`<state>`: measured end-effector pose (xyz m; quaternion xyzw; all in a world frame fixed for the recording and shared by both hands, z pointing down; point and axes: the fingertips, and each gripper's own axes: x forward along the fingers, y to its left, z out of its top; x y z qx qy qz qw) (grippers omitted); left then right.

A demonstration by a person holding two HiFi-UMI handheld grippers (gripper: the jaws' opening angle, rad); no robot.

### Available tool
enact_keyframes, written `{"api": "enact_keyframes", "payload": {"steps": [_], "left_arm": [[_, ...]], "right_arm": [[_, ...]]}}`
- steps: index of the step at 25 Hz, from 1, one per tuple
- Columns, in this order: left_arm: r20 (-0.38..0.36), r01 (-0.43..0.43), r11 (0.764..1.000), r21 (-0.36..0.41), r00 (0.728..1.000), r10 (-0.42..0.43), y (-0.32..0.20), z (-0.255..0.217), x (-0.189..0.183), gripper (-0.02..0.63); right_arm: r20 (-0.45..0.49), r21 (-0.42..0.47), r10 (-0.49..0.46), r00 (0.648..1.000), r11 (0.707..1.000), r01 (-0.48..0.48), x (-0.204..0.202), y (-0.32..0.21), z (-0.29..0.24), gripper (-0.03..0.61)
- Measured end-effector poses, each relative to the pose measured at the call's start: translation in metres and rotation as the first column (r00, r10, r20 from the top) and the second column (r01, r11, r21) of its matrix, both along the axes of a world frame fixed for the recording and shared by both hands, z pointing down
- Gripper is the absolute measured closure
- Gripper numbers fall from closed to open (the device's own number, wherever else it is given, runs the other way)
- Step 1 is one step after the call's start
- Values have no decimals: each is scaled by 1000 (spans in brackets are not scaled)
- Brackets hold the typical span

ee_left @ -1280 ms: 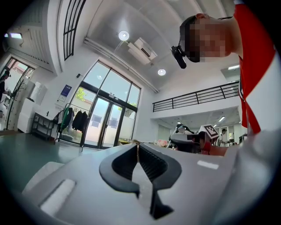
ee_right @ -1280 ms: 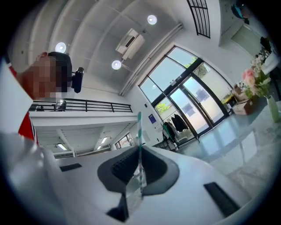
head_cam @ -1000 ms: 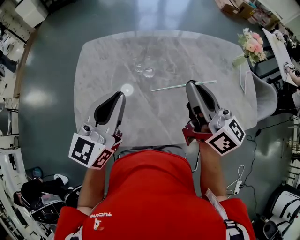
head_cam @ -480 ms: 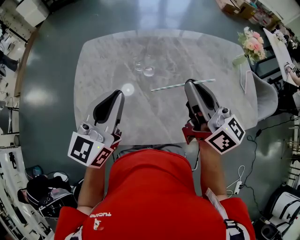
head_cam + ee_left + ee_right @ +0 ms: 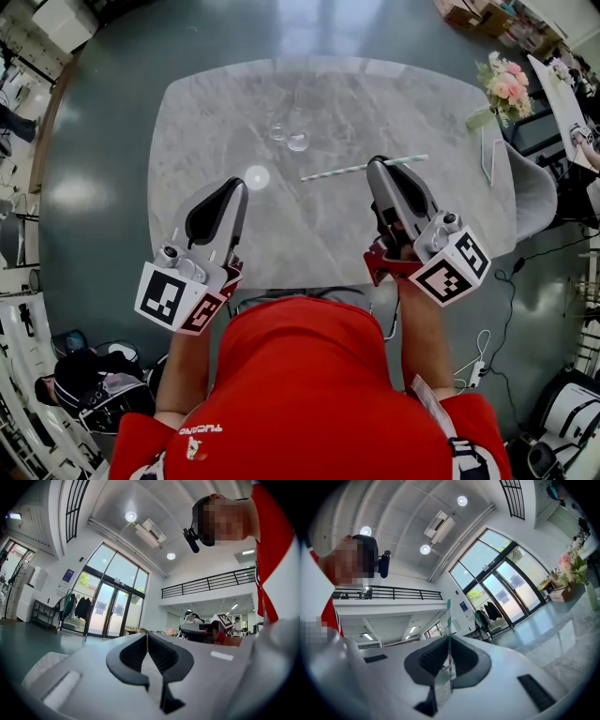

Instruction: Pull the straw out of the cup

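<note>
A clear glass cup [image 5: 298, 142] stands on the marble table [image 5: 206, 112] toward its far middle, with a smaller clear glass [image 5: 277, 133] beside it. The green-and-white striped straw [image 5: 337, 172] hangs crosswise over the table, outside the cup, and my right gripper [image 5: 378, 164] is shut on it partway along. In the right gripper view the straw [image 5: 448, 620] stands upright between the closed jaws of that gripper [image 5: 449, 641]. My left gripper [image 5: 240, 186] hovers over the table's near left, shut with nothing in it, and its jaws meet in the left gripper view [image 5: 147, 637].
A vase of pink flowers [image 5: 504, 86] stands at the table's far right corner. A white chair [image 5: 527, 192] is drawn up at the right edge. A bright round spot [image 5: 256, 177] lies on the marble ahead of the left gripper. Grey floor surrounds the table.
</note>
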<state>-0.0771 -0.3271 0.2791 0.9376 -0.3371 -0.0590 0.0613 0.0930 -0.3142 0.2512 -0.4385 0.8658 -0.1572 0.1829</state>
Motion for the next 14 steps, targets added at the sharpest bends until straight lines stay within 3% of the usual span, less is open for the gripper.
{"api": "enact_keyframes", "payload": {"steps": [14], "left_arm": [[2,-5,1000,-2,1000,5,-3,2,1,609]], "right_arm": [[-6,1,-3,1000,1000,3,-1,-2,1,563]]}}
